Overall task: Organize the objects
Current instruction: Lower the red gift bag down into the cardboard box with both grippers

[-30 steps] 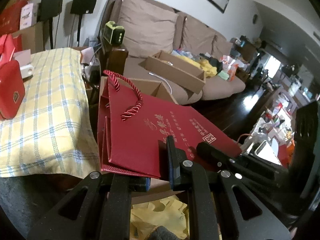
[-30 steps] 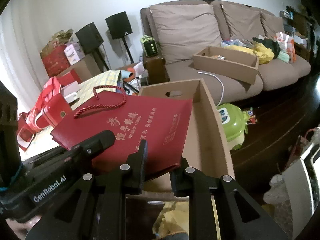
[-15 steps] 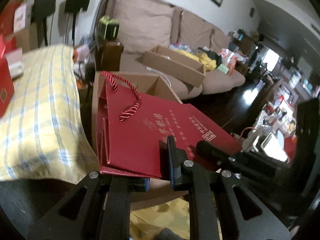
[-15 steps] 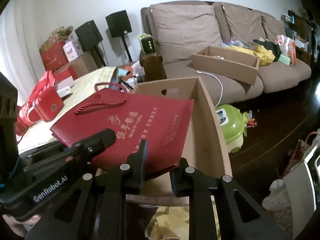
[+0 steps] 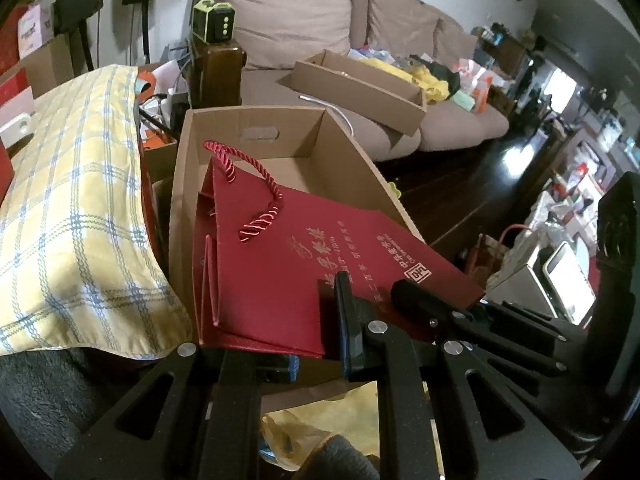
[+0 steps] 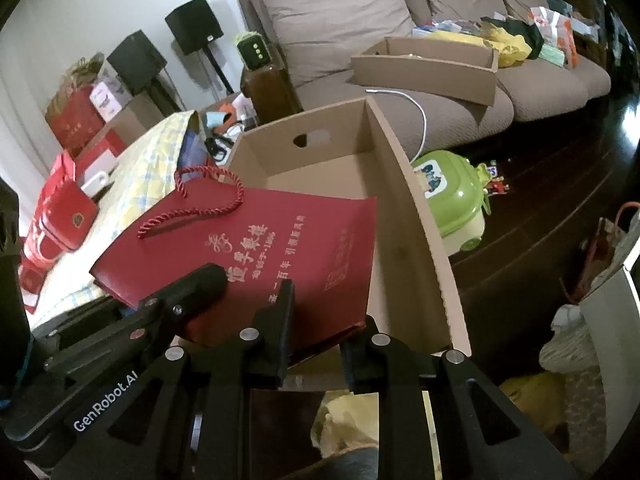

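Observation:
A flat red paper gift bag [image 5: 280, 264] with gold lettering and a red rope handle [image 5: 256, 184] is held level over an open cardboard box [image 5: 256, 128]. My left gripper [image 5: 316, 344] is shut on the bag's near edge. My right gripper [image 6: 316, 332] is shut on the same bag [image 6: 260, 248] at its near edge, beside the left gripper's finger [image 6: 188, 292]. The bag's handle end [image 6: 208, 196] reaches over the box [image 6: 404, 200], whose bare floor shows beyond it.
A yellow plaid cloth [image 5: 68, 200] covers a table left of the box, with red gift boxes [image 6: 64, 220] on it. A brown sofa [image 6: 340, 12] holding a shallow cardboard tray [image 6: 428, 64] stands behind. A green toy [image 6: 452, 196] lies on the dark floor right of the box.
Both grippers have carried the red bag forward and lower, over the open cardboard box. The box's inside now shows. Both grips stayed shut.

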The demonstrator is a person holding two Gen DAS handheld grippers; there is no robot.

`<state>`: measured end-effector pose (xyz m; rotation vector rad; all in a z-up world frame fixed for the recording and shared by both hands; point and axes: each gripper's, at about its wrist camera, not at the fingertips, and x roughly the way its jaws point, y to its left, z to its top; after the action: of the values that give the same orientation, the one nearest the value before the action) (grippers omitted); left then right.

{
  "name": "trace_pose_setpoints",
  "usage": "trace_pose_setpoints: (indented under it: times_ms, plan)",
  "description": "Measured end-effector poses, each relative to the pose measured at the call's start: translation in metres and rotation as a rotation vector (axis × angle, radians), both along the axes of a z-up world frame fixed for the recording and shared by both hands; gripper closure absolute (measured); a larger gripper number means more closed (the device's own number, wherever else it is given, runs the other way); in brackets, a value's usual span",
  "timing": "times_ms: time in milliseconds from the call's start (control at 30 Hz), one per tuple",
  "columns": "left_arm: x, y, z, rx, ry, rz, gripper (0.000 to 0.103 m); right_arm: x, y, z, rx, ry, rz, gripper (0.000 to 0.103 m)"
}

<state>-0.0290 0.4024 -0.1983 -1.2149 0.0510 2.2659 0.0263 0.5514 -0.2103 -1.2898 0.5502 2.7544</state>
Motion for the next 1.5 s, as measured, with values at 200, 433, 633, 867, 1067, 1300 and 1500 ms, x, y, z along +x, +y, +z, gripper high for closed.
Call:
trace_pose_setpoints:
  times_ms: [200,433,633,867,1067,1300,1500]
  plan:
    - [0.000,0.000,-0.002,-0.020,-0.013,-0.003,0.089,0.000,0.001,-0.003,-0.010,-0.019,0.003,0.083]
    - [-0.001,0.000,-0.002,-0.029,-0.019,-0.004,0.089,0.000,0.001,-0.005,-0.021,-0.024,0.000,0.083]
    - [-0.001,0.003,-0.003,-0.042,-0.020,-0.008,0.089,-0.001,0.000,-0.005,-0.015,-0.033,0.001,0.083]
    - [-0.003,0.003,-0.007,-0.050,-0.037,-0.011,0.088,-0.002,-0.002,-0.007,-0.009,-0.047,0.000,0.083]
    - [-0.003,0.004,-0.008,-0.054,-0.044,-0.013,0.088,-0.002,0.000,-0.009,-0.011,-0.052,-0.002,0.082]
    - [-0.004,0.005,-0.011,-0.059,-0.061,-0.015,0.088,-0.003,-0.001,-0.011,-0.007,-0.063,-0.001,0.082]
    - [-0.004,0.006,-0.012,-0.062,-0.071,-0.019,0.088,-0.002,0.000,-0.013,-0.006,-0.072,-0.002,0.082]
